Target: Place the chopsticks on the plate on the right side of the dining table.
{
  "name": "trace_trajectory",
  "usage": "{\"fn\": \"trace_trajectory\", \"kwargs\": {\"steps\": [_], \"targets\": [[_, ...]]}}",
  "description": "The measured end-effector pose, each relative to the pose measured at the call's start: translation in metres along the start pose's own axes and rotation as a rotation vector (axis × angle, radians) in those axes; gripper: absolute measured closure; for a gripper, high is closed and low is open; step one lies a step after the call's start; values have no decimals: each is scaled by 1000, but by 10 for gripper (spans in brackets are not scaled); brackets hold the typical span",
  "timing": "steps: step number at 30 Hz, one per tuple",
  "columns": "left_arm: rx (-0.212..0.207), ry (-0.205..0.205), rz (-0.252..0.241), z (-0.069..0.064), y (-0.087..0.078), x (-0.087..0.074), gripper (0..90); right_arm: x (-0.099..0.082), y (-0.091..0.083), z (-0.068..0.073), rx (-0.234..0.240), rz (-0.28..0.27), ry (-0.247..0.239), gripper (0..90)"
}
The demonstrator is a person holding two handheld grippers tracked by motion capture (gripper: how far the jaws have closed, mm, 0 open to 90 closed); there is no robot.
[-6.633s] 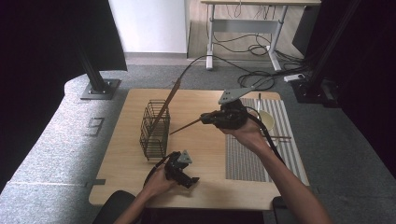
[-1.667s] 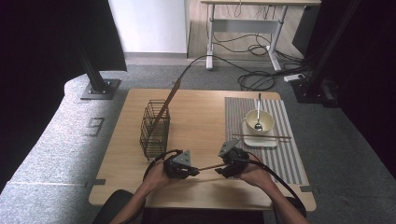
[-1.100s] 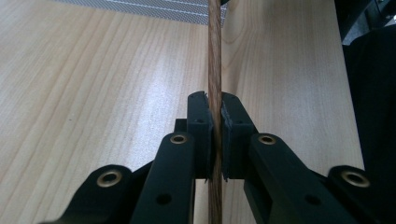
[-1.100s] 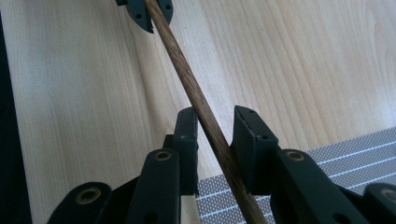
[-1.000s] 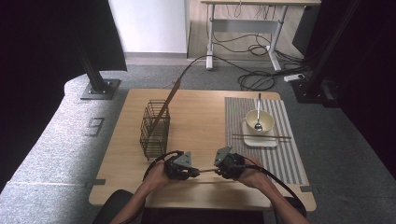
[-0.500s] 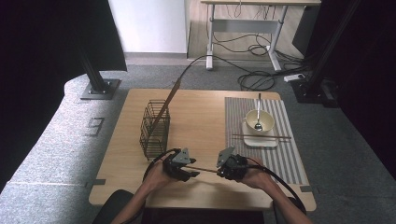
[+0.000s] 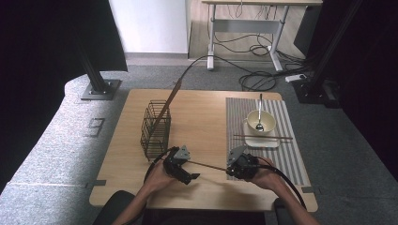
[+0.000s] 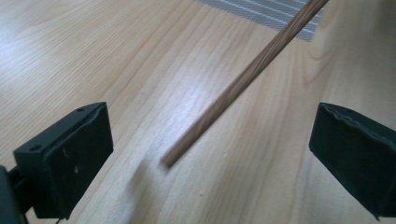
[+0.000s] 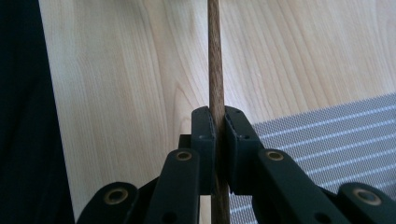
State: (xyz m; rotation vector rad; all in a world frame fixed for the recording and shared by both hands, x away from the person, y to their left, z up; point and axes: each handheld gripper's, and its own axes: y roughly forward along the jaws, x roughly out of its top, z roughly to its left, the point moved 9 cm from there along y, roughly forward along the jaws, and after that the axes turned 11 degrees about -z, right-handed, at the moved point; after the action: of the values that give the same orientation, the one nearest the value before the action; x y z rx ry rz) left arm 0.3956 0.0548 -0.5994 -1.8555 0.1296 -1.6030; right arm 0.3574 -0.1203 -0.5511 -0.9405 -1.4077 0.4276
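Chopstick [image 9: 215,70] between right gripper [image 9: 217,126] fingers

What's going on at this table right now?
A person is passing a chopstick from one hand-held gripper to the other. The right hand-held gripper is clamped on it near the striped placemat. The left hand-held gripper has just been opening, so the chopstick's end hangs free between its wide jaws. Another chopstick lies by the bowl, and a wire basket stands to the left.
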Motion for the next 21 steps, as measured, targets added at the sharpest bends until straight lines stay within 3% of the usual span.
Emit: {"fn": "trace_trajectory", "kwargs": {"steps": [5, 12, 21], "targets": [[20, -45, 0, 5, 3, -5, 0, -7, -9, -5, -25, -7, 29, 826], [1, -63, 31, 4, 10, -14, 0, -19, -19, -17, -68, -17, 85, 826], [22, -24, 82, 2, 18, -22, 0, -34, -32, -34, -125, -17, 150, 827]]}}
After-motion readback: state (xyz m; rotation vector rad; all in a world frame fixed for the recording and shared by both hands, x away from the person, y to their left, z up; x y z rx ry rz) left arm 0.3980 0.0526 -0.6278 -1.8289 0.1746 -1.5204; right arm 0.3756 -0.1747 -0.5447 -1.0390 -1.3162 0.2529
